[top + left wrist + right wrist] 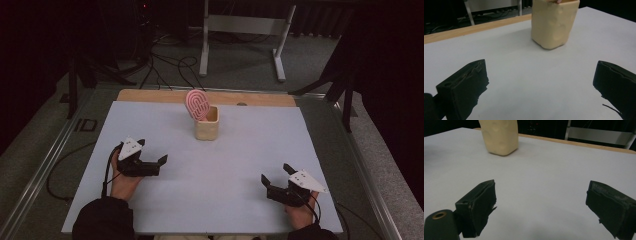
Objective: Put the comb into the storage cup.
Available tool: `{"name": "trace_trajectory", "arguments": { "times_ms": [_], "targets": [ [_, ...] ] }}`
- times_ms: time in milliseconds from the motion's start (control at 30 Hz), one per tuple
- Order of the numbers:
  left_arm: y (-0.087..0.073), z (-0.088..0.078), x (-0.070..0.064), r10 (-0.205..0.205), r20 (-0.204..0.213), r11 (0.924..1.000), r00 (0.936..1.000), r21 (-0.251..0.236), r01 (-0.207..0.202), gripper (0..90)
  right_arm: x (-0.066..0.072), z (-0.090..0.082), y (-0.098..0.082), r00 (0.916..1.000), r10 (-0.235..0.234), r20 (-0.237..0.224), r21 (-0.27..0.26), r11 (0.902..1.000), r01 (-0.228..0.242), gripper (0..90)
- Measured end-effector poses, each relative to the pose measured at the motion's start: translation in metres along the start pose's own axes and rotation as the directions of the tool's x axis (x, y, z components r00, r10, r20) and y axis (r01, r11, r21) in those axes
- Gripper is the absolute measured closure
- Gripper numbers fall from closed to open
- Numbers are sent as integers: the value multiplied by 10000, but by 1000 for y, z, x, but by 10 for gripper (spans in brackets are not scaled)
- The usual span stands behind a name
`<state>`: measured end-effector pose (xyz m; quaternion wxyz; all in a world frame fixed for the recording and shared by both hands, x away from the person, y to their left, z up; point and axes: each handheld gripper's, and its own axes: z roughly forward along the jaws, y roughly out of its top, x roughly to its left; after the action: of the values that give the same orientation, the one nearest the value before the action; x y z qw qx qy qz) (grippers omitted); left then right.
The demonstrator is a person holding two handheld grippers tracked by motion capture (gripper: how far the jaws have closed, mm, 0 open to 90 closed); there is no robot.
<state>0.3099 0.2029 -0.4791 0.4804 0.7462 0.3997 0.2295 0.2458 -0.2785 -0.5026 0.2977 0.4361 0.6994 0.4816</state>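
Both grippers, left [152,152] and right [276,176], rest wide open and empty, apparently awaiting a reach ahead toward the cup [206,123] holding a pink brush [198,104].

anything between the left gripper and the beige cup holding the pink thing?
Nothing: the high view shows bare white tabletop between the open left gripper and the beige square cup holding the pink oval paddle.

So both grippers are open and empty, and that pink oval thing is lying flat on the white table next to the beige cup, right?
Not quite. The pink oval thing is not lying on the table; it stands in the beige cup, sticking out above its rim, as the high view shows. The rest holds: the left gripper and right gripper are both open and empty.
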Motion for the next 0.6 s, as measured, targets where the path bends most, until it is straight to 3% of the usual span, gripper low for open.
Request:
{"name": "trace_trajectory", "arguments": {
  "times_ms": [600],
  "targets": [
    [-23,-23,-1,515,-437,9986,9977,-112,-521,1,1,-2,1,10000,-18,-48,-68,10000,18,91]
  ]
}}
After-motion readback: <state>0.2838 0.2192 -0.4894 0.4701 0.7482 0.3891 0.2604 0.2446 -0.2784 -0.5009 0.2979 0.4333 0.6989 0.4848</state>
